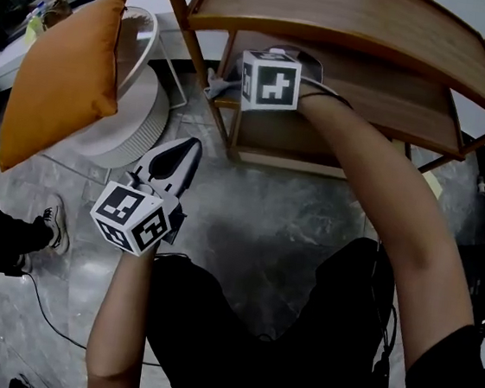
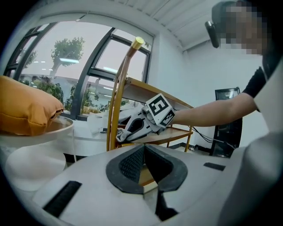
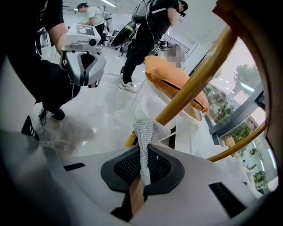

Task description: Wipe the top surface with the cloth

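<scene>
Under the curved top board (image 1: 358, 24) of the brown wooden shelf stand, by its front left corner, the right gripper (image 3: 143, 152) was clenched on the small white knitted cloth (image 3: 144, 132). It only had a thin twisted bit betw. its pads. The rest stuck out in a little bunch right beside the round wooden corner post (image 3: 194, 78). The cloth was down at the lower shelf (image 1: 392, 101), not on the top board, so the wiping up there had prob. not begun.

The left gripper (image 2: 143, 149) was away from the stand, over the grey stone floor (image 1: 265, 226), w/ its jaws closed together & nothing in them.

What could go wrong:
- The pinch looked small, so a hard rub might pull the cloth out.
- The right gripper needed to come out from under the top board first. Going straight up, it could bump the board's front edge.
- The loose bunch could catch on the post b/c it was so near.
- The bunch was little, so the hard jaw tips might scrape the wood instead of the cloth.
- Nothing held the stand, so a strong push might make it slide.
</scene>
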### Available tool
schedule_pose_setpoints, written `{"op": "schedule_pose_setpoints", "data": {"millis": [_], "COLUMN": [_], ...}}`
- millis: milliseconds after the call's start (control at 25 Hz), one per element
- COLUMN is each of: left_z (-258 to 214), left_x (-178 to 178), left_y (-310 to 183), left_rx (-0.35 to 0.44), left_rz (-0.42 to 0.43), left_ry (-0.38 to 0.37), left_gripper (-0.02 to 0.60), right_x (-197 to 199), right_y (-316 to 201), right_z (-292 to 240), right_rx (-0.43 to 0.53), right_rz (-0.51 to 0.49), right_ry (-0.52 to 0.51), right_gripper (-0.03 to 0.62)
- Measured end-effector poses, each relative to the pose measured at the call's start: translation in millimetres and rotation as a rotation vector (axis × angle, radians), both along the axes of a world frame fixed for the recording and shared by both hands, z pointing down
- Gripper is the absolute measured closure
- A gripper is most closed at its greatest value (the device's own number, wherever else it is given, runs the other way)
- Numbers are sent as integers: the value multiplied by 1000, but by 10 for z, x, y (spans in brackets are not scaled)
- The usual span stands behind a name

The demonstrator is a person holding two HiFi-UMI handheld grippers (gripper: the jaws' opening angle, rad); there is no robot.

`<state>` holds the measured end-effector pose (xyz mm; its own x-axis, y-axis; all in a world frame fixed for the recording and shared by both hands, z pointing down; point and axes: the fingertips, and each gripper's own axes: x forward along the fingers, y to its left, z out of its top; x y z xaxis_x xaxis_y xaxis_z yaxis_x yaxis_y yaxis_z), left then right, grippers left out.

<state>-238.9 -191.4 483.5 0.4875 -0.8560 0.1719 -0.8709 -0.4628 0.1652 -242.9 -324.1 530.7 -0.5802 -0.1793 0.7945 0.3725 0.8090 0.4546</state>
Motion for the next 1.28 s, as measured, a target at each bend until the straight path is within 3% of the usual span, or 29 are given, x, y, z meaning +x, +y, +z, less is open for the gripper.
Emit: {"op": "schedule_pose_setpoints", "data": {"millis": [280, 520, 840, 1040, 1280], "left_z": [38, -10, 8, 33, 79], "left_x": [24, 169, 672, 1124, 1731], "left_y": [25, -66, -172, -298, -430], "left_rx": [-9, -2, -3, -5, -10], "left_rz": [8, 33, 101, 168, 265], "left_ry": [2, 2, 3, 13, 14], "left_gripper": [569, 571, 569, 569, 569], "right_x": [135, 482, 1543, 2237, 3074], "right_y": [-55, -166, -491, -636, -706], "right_z": [136, 157, 178, 156, 78], "right_rx": [-73, -113, -110, -47, -50], "right_rz": [33, 91, 269, 349, 465], "right_ry": [85, 87, 112, 134, 72], "right_gripper": [562, 562, 562, 562, 562]}}
